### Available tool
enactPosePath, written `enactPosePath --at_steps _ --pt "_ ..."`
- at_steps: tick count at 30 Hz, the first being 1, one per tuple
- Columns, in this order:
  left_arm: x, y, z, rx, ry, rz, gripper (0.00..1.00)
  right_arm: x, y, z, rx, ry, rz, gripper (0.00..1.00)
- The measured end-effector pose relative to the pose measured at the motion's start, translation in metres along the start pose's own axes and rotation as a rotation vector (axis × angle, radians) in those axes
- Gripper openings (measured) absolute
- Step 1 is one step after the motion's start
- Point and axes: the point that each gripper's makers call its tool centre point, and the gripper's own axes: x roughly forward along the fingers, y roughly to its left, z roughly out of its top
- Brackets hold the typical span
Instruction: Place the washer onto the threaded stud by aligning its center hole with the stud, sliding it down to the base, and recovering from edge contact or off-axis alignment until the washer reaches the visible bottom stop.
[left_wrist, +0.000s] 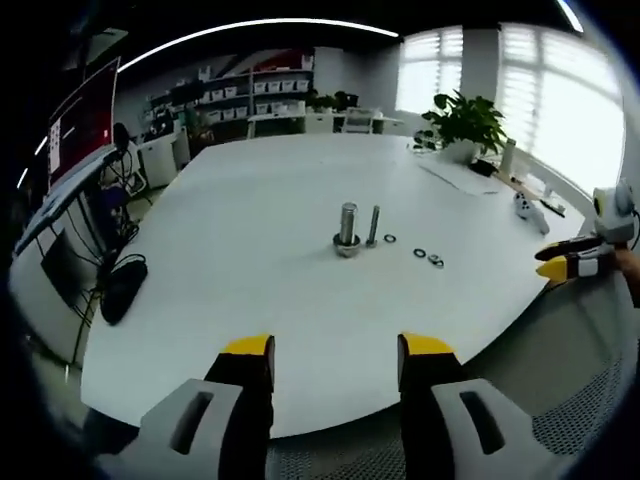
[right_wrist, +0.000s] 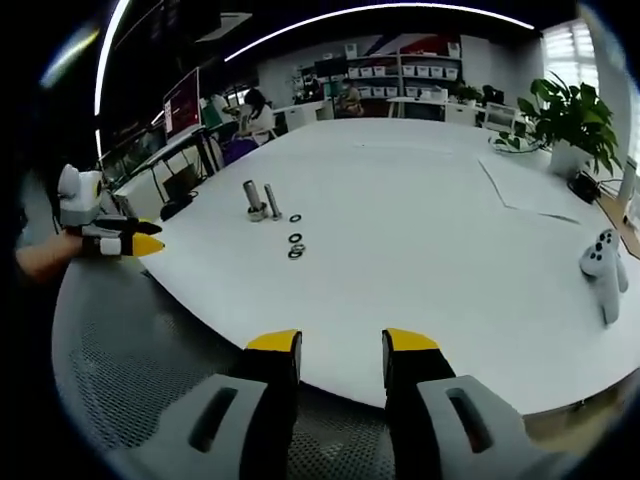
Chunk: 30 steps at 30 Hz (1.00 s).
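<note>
In the left gripper view, the left gripper (left_wrist: 336, 347) is nearest, at the near edge of the big white table (left_wrist: 250, 280). Its two yellow-tipped jaws are spread apart with nothing between them. Off to the right, the right gripper (left_wrist: 560, 260) pokes in at the table's edge. Its yellow tips sit close together, but I cannot tell if they pinch anything.

Farther out, near the middle of the table, a fat threaded stud (left_wrist: 347, 230) stands up straight on its wide base. A thin bolt (left_wrist: 373, 226) stands just beside it on the right. Three small washers lie flat on the table to the right of them. One washer (left_wrist: 389, 238) is near the thin bolt. The other two washers (left_wrist: 428, 257) lie a bit farther right and nearer. No washer is on the stud.

In the right gripper view, the right gripper's jaws are spread and empty too. A white controller (right_wrist: 603, 265) lies on the table at the right.

Far away, a green plant (left_wrist: 462, 125) sits by the bright window (left_wrist: 560, 90). Shelves (left_wrist: 250, 95) with boxes line the far wall.
</note>
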Motion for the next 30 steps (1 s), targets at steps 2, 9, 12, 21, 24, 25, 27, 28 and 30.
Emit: enactPosePath --at_steps 2,9,12,21,24,25,27,28,30 --pt "-0.001 0.002 -0.001 0.010 0.003 0.015 0.46 0.000 0.007 0.008 -0.016 -0.054 0.048 0.35" --pt "0.001 0.014 -0.007 0.031 0.036 0.083 0.39 0.001 0.008 0.000 -0.015 0.003 0.081 0.42" --pt "0.001 0.016 -0.008 0.023 0.039 0.086 0.34 0.003 0.011 -0.002 -0.053 0.042 0.124 0.43" --pt "0.000 0.019 -0.011 0.041 0.050 0.108 0.31 0.015 -0.002 0.016 -0.112 0.110 0.192 0.51" --pt "0.000 0.019 -0.014 0.065 0.067 0.109 0.28 0.021 -0.006 0.027 -0.137 0.113 0.198 0.52" --pt "0.001 0.018 -0.016 0.091 0.079 0.102 0.23 0.024 -0.007 0.033 -0.145 0.110 0.197 0.53" --pt "0.000 0.019 -0.015 0.106 0.074 0.106 0.19 0.030 -0.009 0.039 -0.166 0.121 0.199 0.55" --pt "0.000 0.019 -0.014 0.102 0.072 0.106 0.19 0.033 -0.009 0.042 -0.177 0.126 0.203 0.55" --pt "0.000 0.019 -0.014 0.100 0.065 0.104 0.20 0.040 -0.009 0.050 -0.215 0.137 0.217 0.54"
